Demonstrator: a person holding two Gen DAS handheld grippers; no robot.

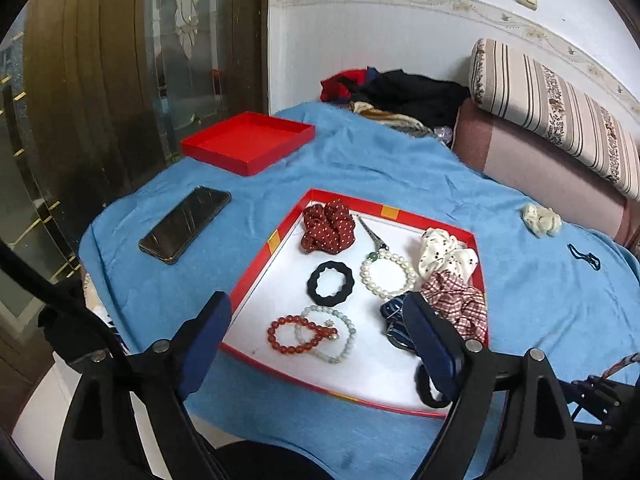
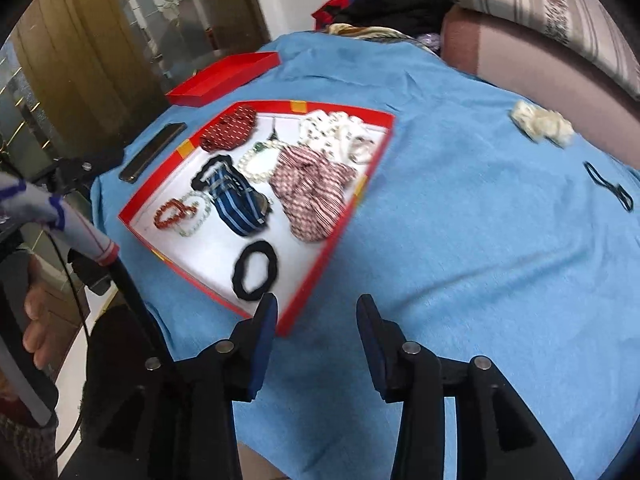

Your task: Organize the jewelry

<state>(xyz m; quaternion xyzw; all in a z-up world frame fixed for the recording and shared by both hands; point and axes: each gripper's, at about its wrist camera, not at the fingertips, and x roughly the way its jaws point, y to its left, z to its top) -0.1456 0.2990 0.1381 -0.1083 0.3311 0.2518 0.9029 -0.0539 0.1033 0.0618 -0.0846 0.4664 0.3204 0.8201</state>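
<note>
A red-rimmed box [image 1: 478,252] with a white floor is set on a blue cloth [image 1: 360,164] spread over a table. Inside it are seen a red dotted scrunchie [image 1: 328,226] at the far corner, a wavy black ring [image 1: 331,283] and a pearl bracelet [image 1: 387,274] in the middle, a white dotted scrunchie [image 1: 446,256] and a checked scrunchie [image 1: 460,304] along the right rim, and red beads [image 1: 294,334] overlapped by pale beads [image 1: 332,332] near the front. A blue striped scrunchie [image 2: 236,200] and a black band [image 2: 254,266] are found toward the near rim. A cream scrunchie [image 1: 542,220] and a thin dark tie [image 1: 584,257] are left on the cloth, well apart from the box, toward the cloth's right edge. The red lid [image 1: 248,142] and a phone [image 1: 186,224] lie by the left edge. The left gripper [image 1: 316,320] is held over the box's near part, jaws spread, nothing gripped. The right gripper [image 2: 316,320] is held at the box's near corner, jaws likewise spread and empty.
</note>
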